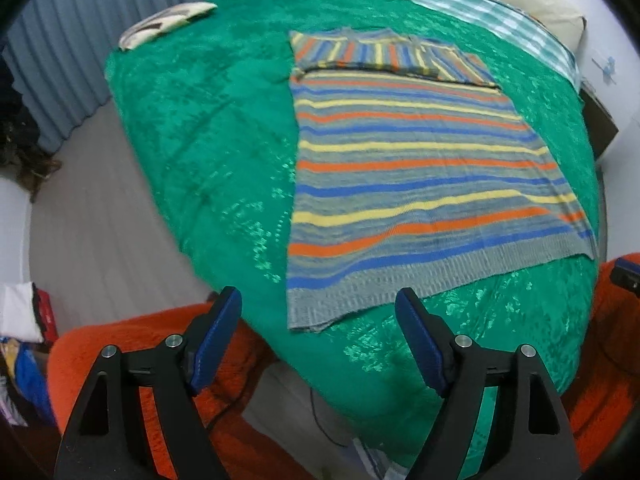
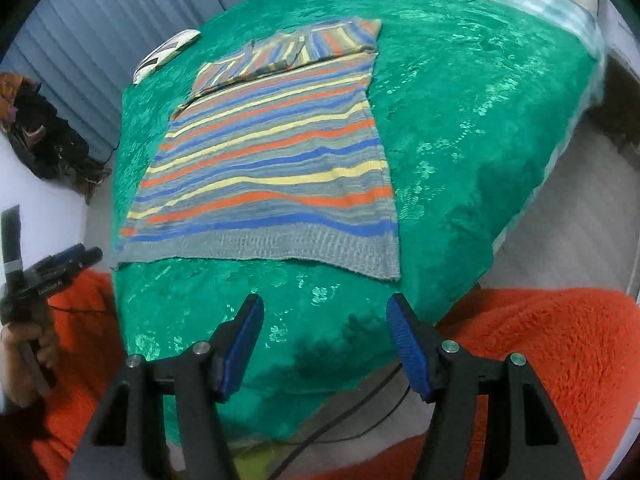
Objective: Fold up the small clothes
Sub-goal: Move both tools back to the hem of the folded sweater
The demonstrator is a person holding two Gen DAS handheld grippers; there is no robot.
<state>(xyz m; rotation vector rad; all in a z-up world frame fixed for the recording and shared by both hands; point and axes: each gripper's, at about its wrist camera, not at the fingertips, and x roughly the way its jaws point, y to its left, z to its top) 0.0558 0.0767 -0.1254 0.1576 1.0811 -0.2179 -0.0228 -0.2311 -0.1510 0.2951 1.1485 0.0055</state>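
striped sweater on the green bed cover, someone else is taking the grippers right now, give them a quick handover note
Left gripper: open, empty, near the hem's left corner.
Right gripper: open, empty, over the green cover just short of the hem.
Striped sweater: flat on the cover, sleeves already folded across its far end.
Folded piece at the far corner.
Left: fold the body, probably hem toward the collar.

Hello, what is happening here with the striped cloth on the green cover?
A person is folding a striped knitted garment that lies flat on a green bedspread. Its far end, with the sleeves, is already folded over the body. The person holds a gripper in each hand. The left gripper and the right gripper are both open and empty, above the near edge of the bed, just short of the garment's grey hem. Nothing touches the garment now. A smaller folded cloth lies at the far corner.
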